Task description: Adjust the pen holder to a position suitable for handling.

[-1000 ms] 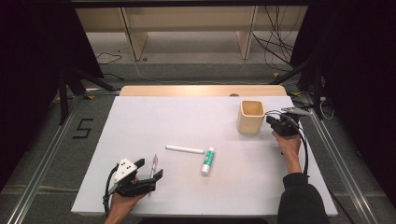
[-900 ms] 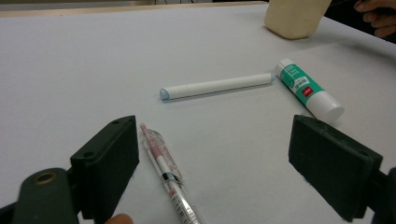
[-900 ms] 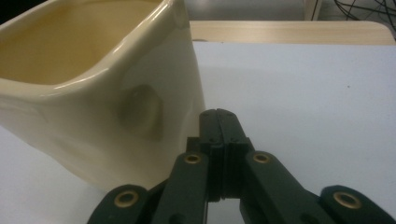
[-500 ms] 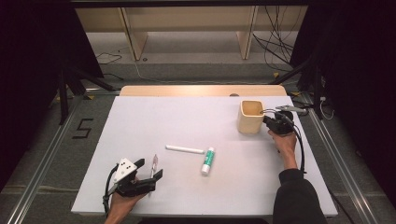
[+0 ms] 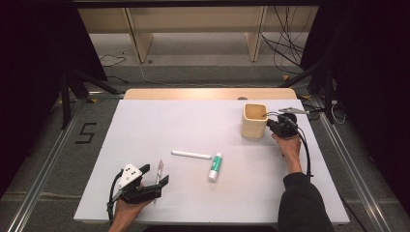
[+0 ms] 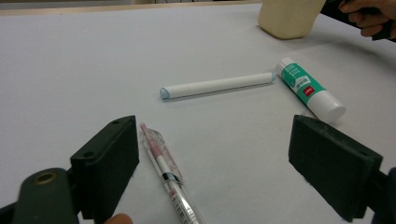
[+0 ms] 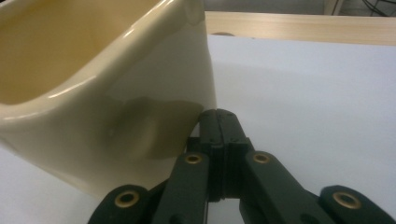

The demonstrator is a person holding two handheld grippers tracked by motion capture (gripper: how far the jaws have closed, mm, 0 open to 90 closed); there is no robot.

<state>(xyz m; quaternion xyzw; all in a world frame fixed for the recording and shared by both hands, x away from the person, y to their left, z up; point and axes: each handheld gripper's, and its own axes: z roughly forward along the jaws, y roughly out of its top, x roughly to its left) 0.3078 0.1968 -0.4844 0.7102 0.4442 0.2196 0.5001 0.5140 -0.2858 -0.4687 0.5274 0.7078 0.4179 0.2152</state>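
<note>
A clear pink pen [image 5: 159, 166] lies at the table's front left, between the wide-open jaws of my left gripper [image 5: 155, 175]. In the left gripper view the pen [image 6: 167, 173] rests close to the left jaw, untouched, with my left gripper [image 6: 215, 140] open around it. Beyond it lie a white marker [image 6: 217, 85] and a green-and-white glue stick [image 6: 310, 89]. A cream square cup [image 5: 254, 121] stands at the back right. My right gripper [image 5: 270, 126] is shut with nothing in it. Its tips [image 7: 219, 116] press against the cup's [image 7: 116, 93] outer wall.
The white marker [image 5: 191, 154] and the glue stick [image 5: 215, 166] lie mid-table between the two grippers. A wooden strip [image 5: 208, 94] borders the table's far edge. The right hand [image 6: 369, 14] shows by the cup [image 6: 289, 18] in the left gripper view.
My right gripper has shifted a little left, up to the cup's side. The left gripper and the pen have not moved.
</note>
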